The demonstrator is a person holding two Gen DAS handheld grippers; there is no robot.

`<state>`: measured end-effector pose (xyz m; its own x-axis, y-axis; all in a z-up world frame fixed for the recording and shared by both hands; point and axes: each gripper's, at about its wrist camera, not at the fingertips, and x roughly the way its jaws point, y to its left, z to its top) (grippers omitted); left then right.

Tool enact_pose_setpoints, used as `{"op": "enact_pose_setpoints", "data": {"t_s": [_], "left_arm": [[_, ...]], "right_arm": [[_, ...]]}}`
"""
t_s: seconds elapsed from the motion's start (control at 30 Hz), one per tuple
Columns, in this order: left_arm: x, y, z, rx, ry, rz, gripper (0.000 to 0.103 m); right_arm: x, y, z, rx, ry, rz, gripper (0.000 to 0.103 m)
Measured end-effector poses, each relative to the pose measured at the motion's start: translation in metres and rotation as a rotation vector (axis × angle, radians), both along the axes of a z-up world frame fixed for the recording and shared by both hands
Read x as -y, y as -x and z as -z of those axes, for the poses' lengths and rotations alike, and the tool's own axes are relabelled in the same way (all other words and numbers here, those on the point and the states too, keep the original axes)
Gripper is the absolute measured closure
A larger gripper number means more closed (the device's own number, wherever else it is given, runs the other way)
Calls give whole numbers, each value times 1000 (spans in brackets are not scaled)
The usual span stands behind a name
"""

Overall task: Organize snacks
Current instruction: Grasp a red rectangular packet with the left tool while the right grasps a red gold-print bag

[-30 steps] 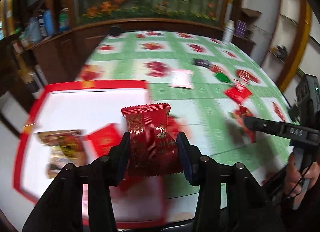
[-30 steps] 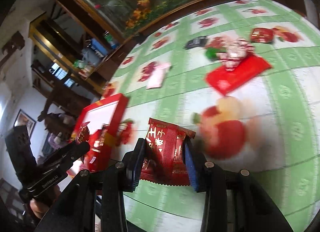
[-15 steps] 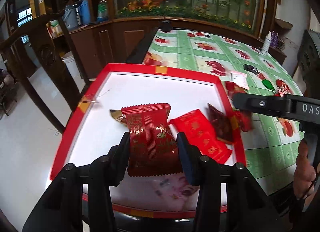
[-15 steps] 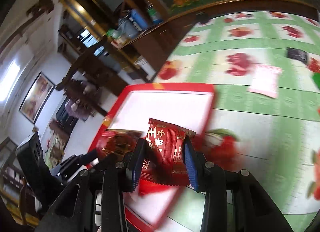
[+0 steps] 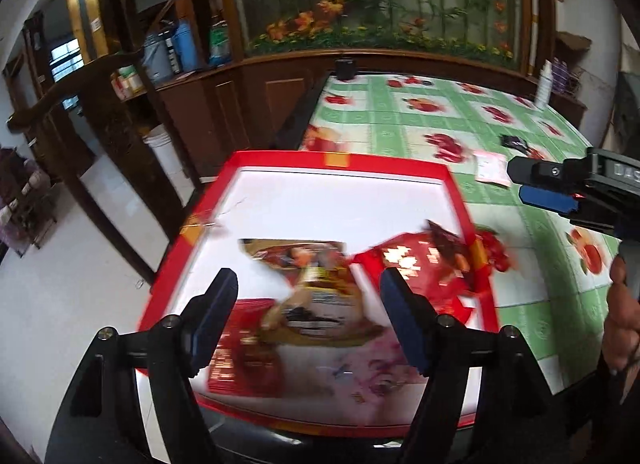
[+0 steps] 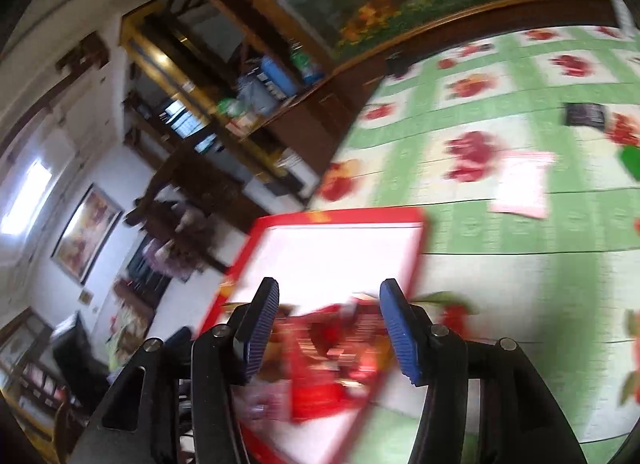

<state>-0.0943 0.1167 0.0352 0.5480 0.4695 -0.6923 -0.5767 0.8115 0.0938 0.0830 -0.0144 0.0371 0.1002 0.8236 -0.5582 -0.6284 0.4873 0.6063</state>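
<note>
A red-rimmed white tray (image 5: pixel 336 161) sits at the table's left end and holds several snack packets: a brown and gold packet (image 5: pixel 308 280), red packets (image 5: pixel 412 264) and a red packet at the near left (image 5: pixel 240 360). My left gripper (image 5: pixel 308 316) is open and empty just above them. My right gripper (image 6: pixel 328 324) is open above the tray (image 6: pixel 340 217), with blurred red packets (image 6: pixel 340 360) below its jaws. The right gripper also shows in the left wrist view (image 5: pixel 548 187).
On the green flowered tablecloth (image 5: pixel 432 131) lie a pink packet (image 5: pixel 492 169), a black packet (image 5: pixel 514 140) and, in the right wrist view, a green one (image 6: pixel 632 159). A wooden cabinet (image 5: pixel 224 111) stands behind the table's left edge.
Both grippers have opened and let go of their red packets, which now lie in the tray. Both views have swung towards the tray.
</note>
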Motion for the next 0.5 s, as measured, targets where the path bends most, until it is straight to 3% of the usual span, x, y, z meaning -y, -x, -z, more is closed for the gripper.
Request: {"op": "enact_pose_setpoints", "data": {"t_s": [0.5], "left_arm": [[110, -99, 2, -120, 7, 320, 30]], "right_arm": [[219, -106, 42, -95, -26, 468, 45]]}}
